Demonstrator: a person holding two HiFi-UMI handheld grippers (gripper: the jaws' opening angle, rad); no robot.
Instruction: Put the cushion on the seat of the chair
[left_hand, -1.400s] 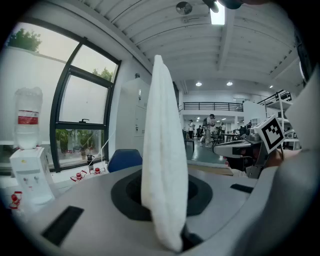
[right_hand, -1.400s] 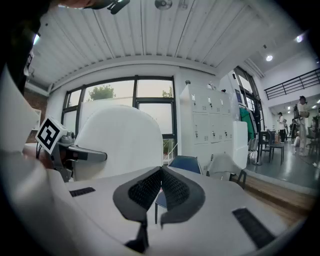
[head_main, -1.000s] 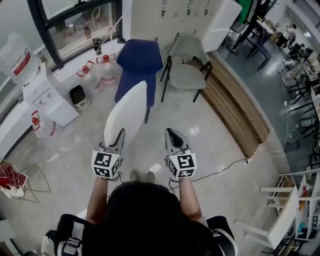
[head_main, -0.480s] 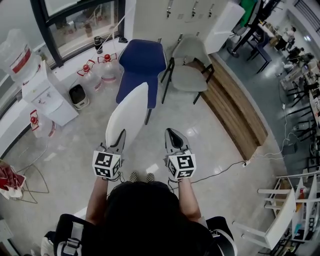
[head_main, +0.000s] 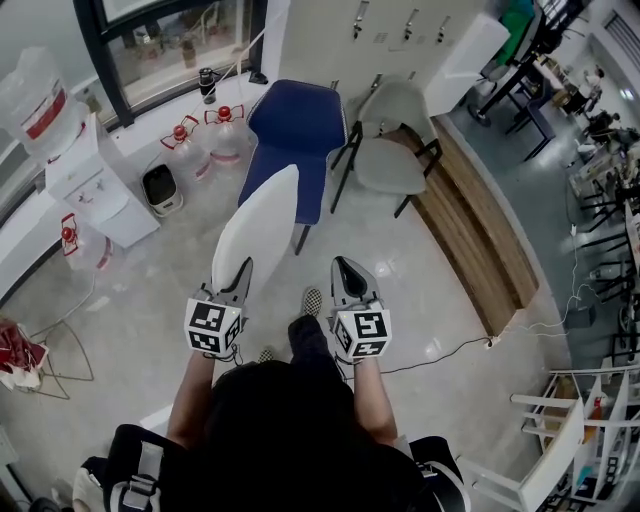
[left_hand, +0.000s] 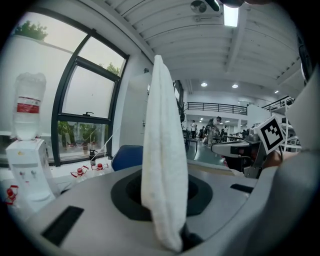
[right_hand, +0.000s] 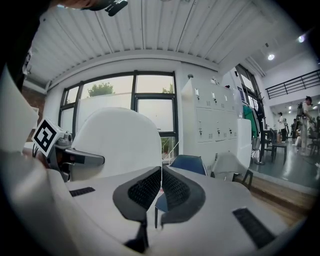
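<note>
A white flat cushion (head_main: 258, 232) stands on edge in the air, with my left gripper (head_main: 238, 275) shut on its near end. In the left gripper view the cushion (left_hand: 162, 160) rises upright from between the jaws. My right gripper (head_main: 346, 270) hangs beside it, apart from it, shut with nothing in it; its pads (right_hand: 150, 189) meet at the tips. The blue chair (head_main: 298, 128) stands straight ahead beyond the cushion, its seat bare. It also shows past the shut jaws as a blue chair (right_hand: 187, 164).
A grey chair (head_main: 392, 150) stands right of the blue one, beside a low wooden platform (head_main: 480, 230). Water jugs (head_main: 205, 140), a small black bin (head_main: 160, 188) and a water dispenser (head_main: 85, 190) line the left wall. A cable (head_main: 450, 350) lies on the floor at right.
Both grippers and the cushion have moved forward toward the blue chair, which now sits a little nearer. One of the person's feet has stepped forward between the grippers.
</note>
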